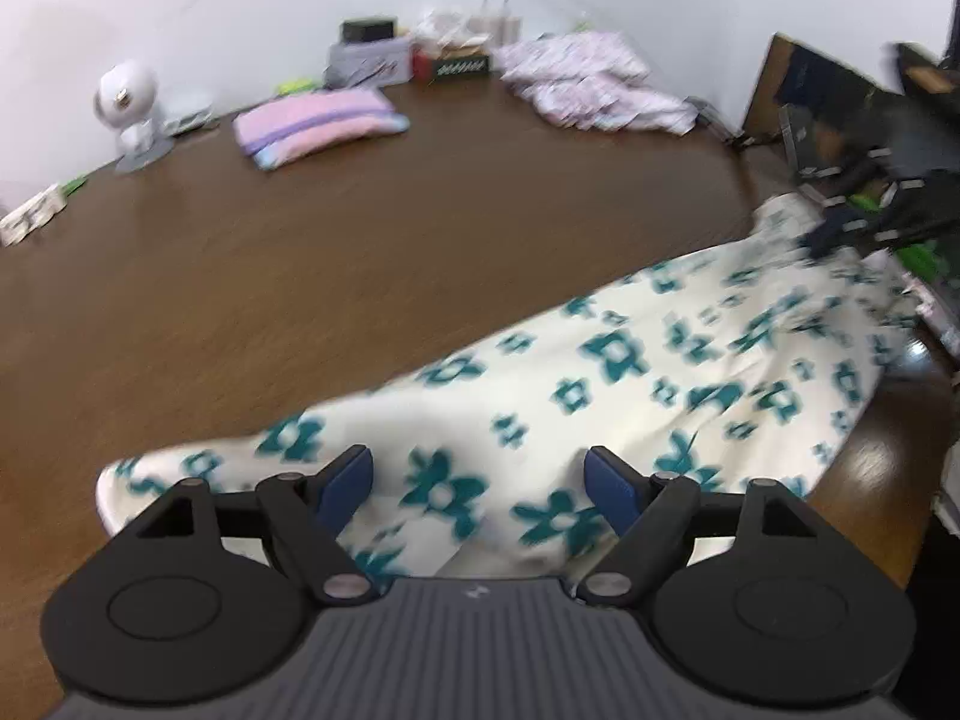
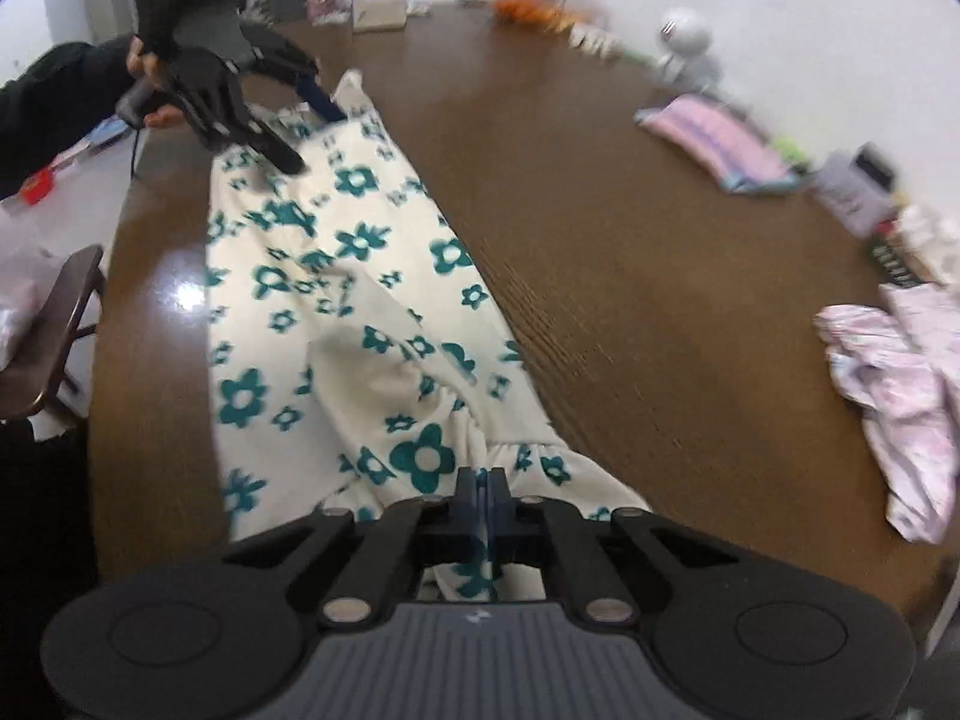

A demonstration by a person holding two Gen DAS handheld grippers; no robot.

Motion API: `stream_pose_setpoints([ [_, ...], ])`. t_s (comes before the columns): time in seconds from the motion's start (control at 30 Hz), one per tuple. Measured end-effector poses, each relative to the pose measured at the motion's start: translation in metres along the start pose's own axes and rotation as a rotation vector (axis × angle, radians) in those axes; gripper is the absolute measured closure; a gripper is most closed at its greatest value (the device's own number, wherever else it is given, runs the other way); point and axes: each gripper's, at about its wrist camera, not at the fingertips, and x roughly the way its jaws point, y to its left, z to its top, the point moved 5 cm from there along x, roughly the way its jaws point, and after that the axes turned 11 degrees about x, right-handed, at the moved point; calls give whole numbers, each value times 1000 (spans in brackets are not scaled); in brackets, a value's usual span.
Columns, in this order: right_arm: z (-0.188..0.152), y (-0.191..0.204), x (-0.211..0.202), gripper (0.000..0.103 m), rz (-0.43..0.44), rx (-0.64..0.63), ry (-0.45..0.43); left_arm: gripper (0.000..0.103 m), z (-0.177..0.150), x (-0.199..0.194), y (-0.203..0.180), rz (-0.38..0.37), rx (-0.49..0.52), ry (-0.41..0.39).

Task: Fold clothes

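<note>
My right gripper (image 2: pixel 486 483) has its fingers pinched shut on the gathered end of the floral garment (image 2: pixel 360 312), which is spread along the table (image 2: pixel 630 276) edge. Left gripper (image 1: pixel 478 480) hovers w/ fingers spread wide over the other end, not gripping anything.

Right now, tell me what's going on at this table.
A person with a gripper in each hand is folding a floral garment stretched along the table. The right gripper is shut on one gathered end. The left gripper is open over the other end. A folded pink cloth lies further back.
</note>
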Motion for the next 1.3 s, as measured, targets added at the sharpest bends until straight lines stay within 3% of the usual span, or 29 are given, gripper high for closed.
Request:
stream_pose_setpoints([
  [0.07,-20,10,-8,101,-4,31,11,24,-6,-1,2,3,-12,-4],
  [0.17,-28,23,-19,98,-49,-32,-28,23,-6,-9,4,7,-32,-36],
  [0.27,4,27,-40,88,15,-37,-158,22,-1,-26,8,34,-56,-88],
  [0.3,18,30,-45,80,47,-34,-214,21,-1,-29,10,47,-63,-92],
  [0.33,28,35,-38,72,89,-41,-233,21,-1,-31,12,60,-70,-97],
  [0.37,38,41,-29,72,132,-48,-249,21,-2,-33,14,73,-81,-97],
  [0.43,47,48,4,77,133,-67,-211,21,-7,-27,21,110,-119,-74],
  [0.5,40,49,30,92,127,-74,-145,21,-18,-24,23,180,-140,-54],
  [0.53,35,50,43,92,124,-77,-111,21,-24,-27,24,199,-160,-49],
  [0.6,26,48,34,91,121,-79,-150,21,-35,-40,26,240,-199,-56],
  [0.67,27,47,18,83,121,-63,-167,21,-45,-70,32,315,-252,-81],
  [0.7,28,47,9,74,121,-55,-175,16,-51,-87,33,361,-285,-111],
  [0.73,38,49,7,63,107,-61,-198,11,-57,-102,33,403,-312,-143],
  [0.77,50,52,5,59,93,-68,-222,1,-64,-115,31,461,-338,-177],
  [0.83,73,58,2,55,63,-82,-270,0,-77,-132,22,608,-389,-202],
  [0.93,130,87,39,55,69,-150,-280,1,-97,-131,6,617,-586,-178],
  [1.03,197,111,98,56,156,-147,-239,1,-104,-124,-10,649,-678,-172],
  [1.07,218,116,118,56,172,-117,-212,4,-106,-121,-12,672,-710,-161],
  [1.17,264,134,169,60,212,-71,-136,11,-111,-113,-7,634,-780,-153],
  [1.2,273,140,182,62,208,-70,-126,23,-114,-112,-3,619,-820,-153],
  [1.3,279,153,201,90,196,-67,-103,53,-118,-105,12,547,-868,-159],
])
